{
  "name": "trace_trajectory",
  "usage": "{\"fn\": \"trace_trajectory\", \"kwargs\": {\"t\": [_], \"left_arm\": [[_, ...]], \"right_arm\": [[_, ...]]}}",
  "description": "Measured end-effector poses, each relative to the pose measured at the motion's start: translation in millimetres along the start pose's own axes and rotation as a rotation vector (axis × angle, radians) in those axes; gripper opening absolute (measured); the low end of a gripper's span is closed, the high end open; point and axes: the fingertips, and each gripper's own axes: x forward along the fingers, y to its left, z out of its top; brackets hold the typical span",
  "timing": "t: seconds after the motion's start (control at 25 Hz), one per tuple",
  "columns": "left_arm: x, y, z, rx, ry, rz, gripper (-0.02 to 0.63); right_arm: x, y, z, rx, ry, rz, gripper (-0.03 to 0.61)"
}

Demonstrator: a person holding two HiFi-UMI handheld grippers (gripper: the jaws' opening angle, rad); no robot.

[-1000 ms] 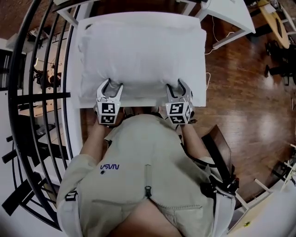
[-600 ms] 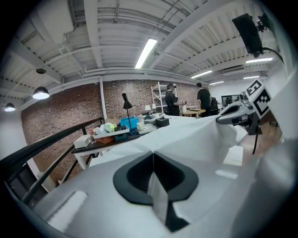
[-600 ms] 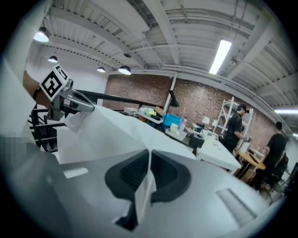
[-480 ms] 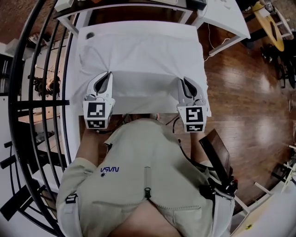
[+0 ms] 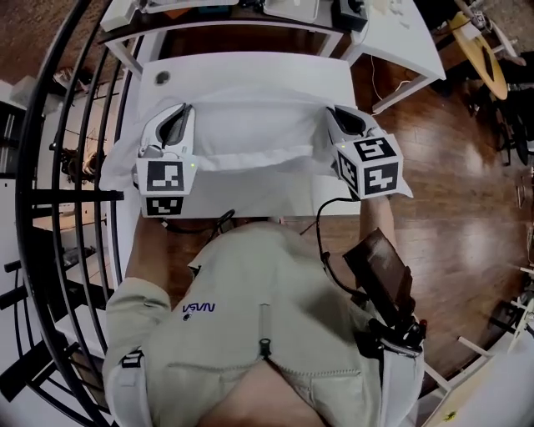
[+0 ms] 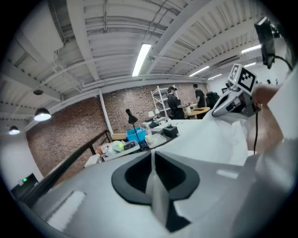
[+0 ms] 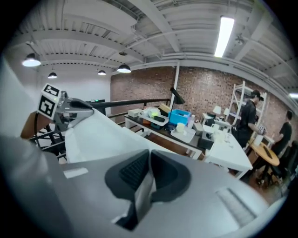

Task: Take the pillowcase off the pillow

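Pillowcase hung stretched between my two tongs above the white table, with its near edge raised and the rest sloping down to the tabletop. The pillow was hidden inside it, and I could not tell whether it had begun to slide out.

The left gripper had just been closing and was pinched on a thin fold of the white cloth. The right gripper was clamped together on a similar sliver.

That thin bite worried me most. Each pair of pads held only a narrow pleat, and I judged the pillow's weight could drag the cloth free on a further lift or a shake. If one side let go first, the case would swing and the pillow would likely jam crooked inside.

Had the pads caught a corner of the pillow with the case, the pillow would simply rise too and never drop out.

A pillow that did come free might also run off the table's far edge toward the cluttered desk beyond.
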Motion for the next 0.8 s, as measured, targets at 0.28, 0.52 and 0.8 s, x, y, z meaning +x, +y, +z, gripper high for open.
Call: {"fn": "trace_trajectory", "kwargs": {"t": [0.28,0.52,0.8], "left_arm": [[-36.2,-70.5,42.8,0.161,-0.117,-0.285,0.121],[10.2,-100.2,-57.1,0.604,0.184,-0.166,0.419],[43.3,-79.1,-54.7,0.491,0.152,-0.075,0.091]], "right_arm": [[42.5,-41.7,33.1,0.017,0.02,-0.037,0.009],[50.2,-41.2,39.2,0.015,0.015,-0.049,0.009],[43.2,-37.1,35.2,-0.043,-0.131,-0.074,0.045]]}}
